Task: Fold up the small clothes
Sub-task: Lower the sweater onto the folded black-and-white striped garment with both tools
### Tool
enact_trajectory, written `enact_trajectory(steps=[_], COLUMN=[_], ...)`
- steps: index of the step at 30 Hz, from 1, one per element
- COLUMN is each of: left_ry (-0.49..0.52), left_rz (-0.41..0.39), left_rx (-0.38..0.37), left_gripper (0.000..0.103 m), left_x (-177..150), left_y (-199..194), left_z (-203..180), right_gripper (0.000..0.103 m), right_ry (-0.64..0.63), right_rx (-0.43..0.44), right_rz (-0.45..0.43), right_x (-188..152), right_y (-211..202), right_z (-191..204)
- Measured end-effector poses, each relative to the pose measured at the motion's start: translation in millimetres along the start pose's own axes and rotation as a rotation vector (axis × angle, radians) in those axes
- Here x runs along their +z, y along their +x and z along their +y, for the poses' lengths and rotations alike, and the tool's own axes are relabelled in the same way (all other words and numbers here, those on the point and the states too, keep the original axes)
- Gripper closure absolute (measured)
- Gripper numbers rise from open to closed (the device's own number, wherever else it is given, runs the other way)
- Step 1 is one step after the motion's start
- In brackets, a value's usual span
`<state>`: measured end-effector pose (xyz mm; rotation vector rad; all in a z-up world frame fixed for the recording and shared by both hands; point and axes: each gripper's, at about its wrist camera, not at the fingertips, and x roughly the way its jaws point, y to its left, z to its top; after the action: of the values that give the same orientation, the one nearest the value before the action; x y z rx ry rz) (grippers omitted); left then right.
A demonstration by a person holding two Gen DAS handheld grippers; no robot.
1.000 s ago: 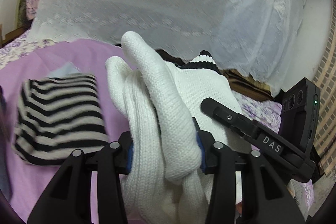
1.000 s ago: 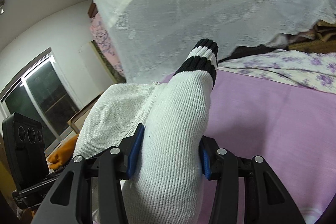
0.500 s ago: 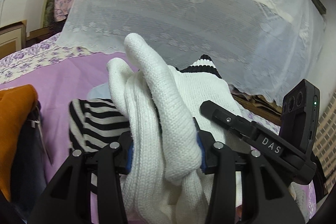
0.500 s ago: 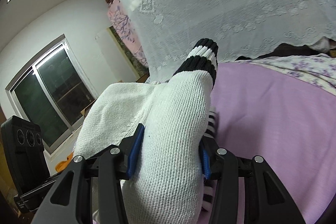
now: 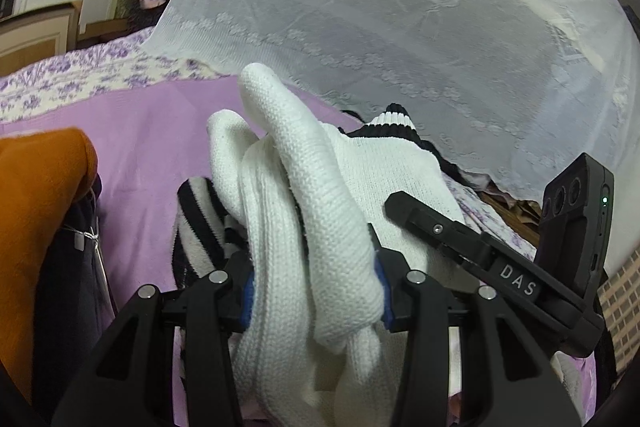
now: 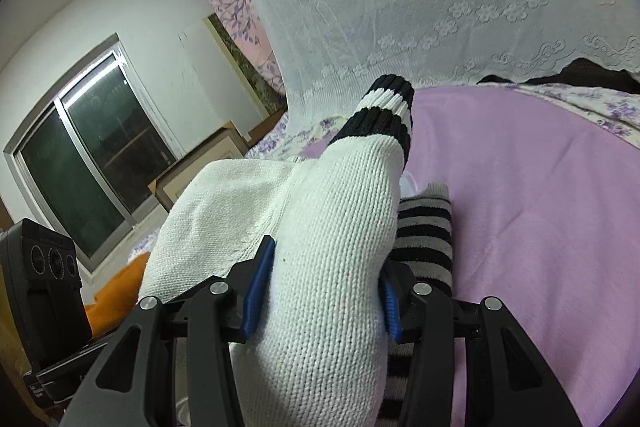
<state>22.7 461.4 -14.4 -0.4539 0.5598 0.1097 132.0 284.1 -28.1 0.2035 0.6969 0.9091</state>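
Both the left gripper (image 5: 312, 291) and right gripper (image 6: 320, 287) clamp the bunched white sweater (image 6: 320, 267), carried above the striped top (image 6: 426, 235); next, I'd judge, lower it squarely onto that.

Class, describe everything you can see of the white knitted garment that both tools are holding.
The white knitted garment looks thick, soft and bunched. It has a ribbed cuff with black and white bands. The right tool grips one bundled part, and the left tool grips bulky folds. It hangs between them above the purple sheet and partly hides a black-and-white striped garment.
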Motion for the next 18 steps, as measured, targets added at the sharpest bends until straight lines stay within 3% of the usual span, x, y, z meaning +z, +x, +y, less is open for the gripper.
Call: enact_trajectory(steps=[4, 7, 10, 16, 18], left_ry=[-0.016, -0.009, 0.011, 0.041, 0.045], left_rz=[0.045, 0.060, 0.060, 0.077, 0.069], left_rx=[0.051, 0.089, 0.166, 0.247, 0.285], left_gripper=[0.060, 0.054, 0.035, 0.024, 0.013], left_x=[-8, -11, -15, -25, -28], left_y=[20, 26, 32, 45, 47], left_z=[14, 17, 17, 17, 17], right_gripper=[0.055, 0.054, 0.051, 0.049, 0.047], right_ry=[0.005, 0.005, 0.021, -0.006, -0.006], right_rx=[-0.026, -0.044, -0.040, -0.054, -0.053], right_rz=[0.030, 0.034, 0.055, 0.068, 0.072], right_x=[-10, -17, -20, -27, -28], right_y=[18, 25, 30, 38, 38], right_z=[-13, -23, -32, -35, -35])
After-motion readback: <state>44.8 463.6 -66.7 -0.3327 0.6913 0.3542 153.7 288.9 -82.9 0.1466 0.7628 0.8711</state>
